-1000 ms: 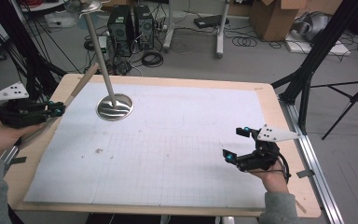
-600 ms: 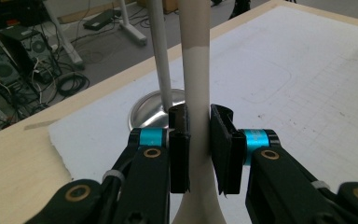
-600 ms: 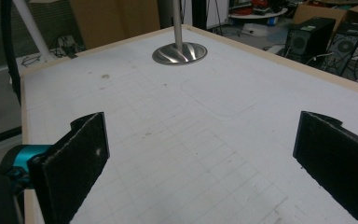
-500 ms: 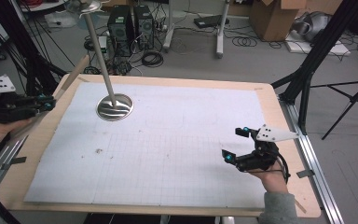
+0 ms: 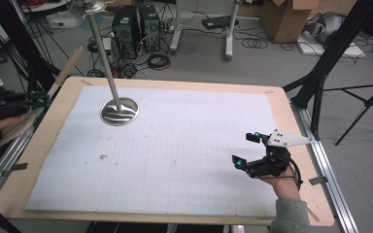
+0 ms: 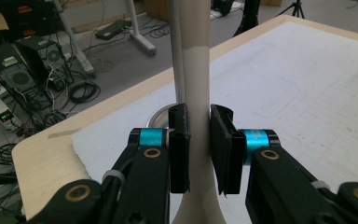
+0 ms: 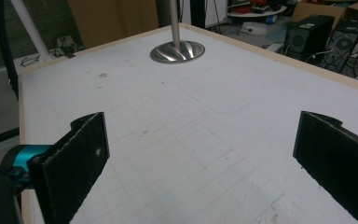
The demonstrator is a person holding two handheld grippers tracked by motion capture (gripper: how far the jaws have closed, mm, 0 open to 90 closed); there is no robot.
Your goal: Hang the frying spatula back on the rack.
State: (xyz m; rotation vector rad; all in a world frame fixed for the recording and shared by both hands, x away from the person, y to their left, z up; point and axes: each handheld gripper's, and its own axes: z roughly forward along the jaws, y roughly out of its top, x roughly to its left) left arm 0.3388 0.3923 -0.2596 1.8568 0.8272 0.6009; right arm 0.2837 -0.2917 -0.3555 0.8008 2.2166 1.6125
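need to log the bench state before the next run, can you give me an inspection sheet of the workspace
surface: wooden table under a white gridded sheet; a small dark speck lies on the sheet's left part
job's things: pale wooden stick, clamped in the left tongs, off the table's left edge
clutter: metal stand, round base on the sheet, pole leaning up and away
grippers: left tongs shut on the stick; right tongs open, empty, near the table's right edge
cables: one trails from the right tongs; many loose on the floor beyond the table
surroundings: computer towers, cardboard boxes, black tripod legs
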